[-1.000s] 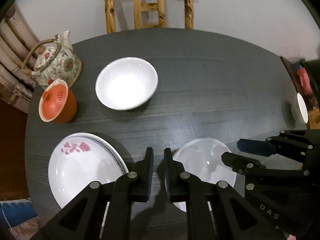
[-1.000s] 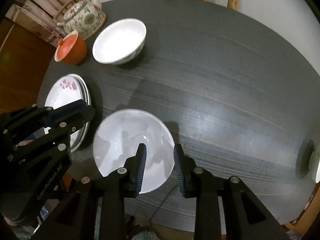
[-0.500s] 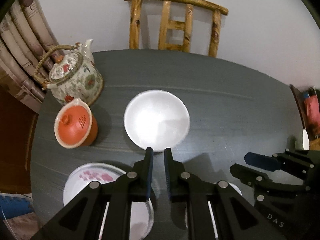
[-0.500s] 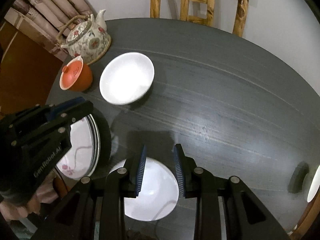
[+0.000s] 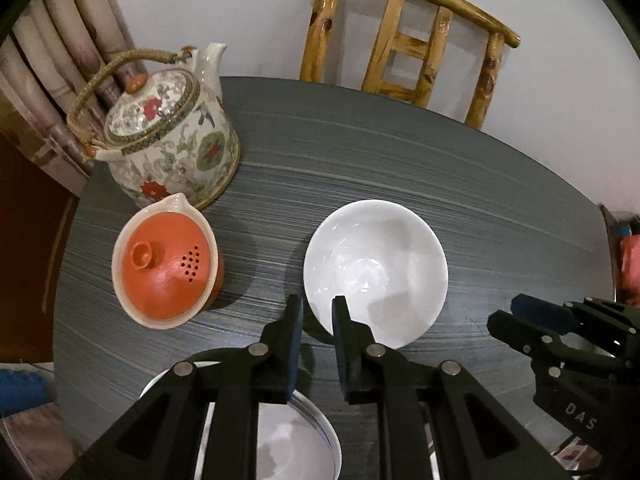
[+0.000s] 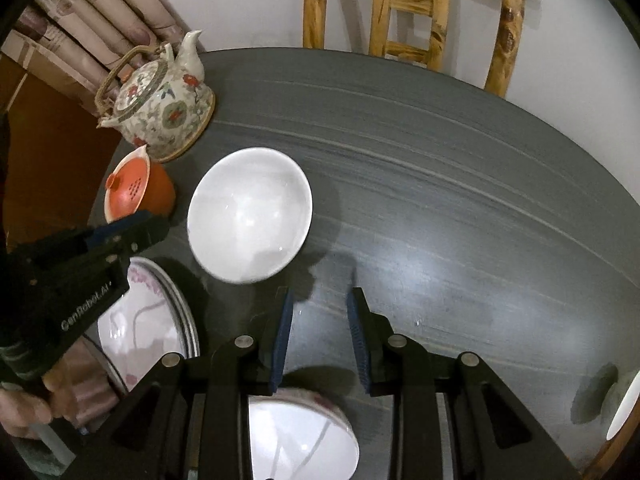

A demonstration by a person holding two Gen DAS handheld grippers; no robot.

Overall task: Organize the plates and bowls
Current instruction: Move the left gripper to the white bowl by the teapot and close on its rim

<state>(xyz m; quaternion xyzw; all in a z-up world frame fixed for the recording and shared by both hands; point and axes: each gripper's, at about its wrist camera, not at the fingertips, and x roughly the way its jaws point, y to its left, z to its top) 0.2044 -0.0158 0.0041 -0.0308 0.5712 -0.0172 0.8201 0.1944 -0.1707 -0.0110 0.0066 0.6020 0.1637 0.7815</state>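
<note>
A white bowl (image 5: 375, 270) stands on the dark round table (image 5: 360, 160); it also shows in the right wrist view (image 6: 249, 212). My left gripper (image 5: 317, 312) is open and empty, its fingers straddling the bowl's near rim. My right gripper (image 6: 320, 304) is open and empty, just right of and nearer than that bowl. A second white bowl with a pink pattern (image 6: 304, 436) sits under the right gripper. A stack of flowered plates (image 6: 148, 320) lies at the left, partly hidden by the left gripper; its edge shows in the left wrist view (image 5: 296, 440).
A flowered teapot (image 5: 168, 136) and an orange lidded cup (image 5: 168, 264) stand at the table's left. A wooden chair (image 5: 404, 36) is behind the table. A white dish (image 6: 624, 408) sits at the far right edge.
Both grippers moved forward across the table toward the far white bowl. The left gripper's fingers now straddle its near rim. The near bowl and the plates slid under the grippers.
</note>
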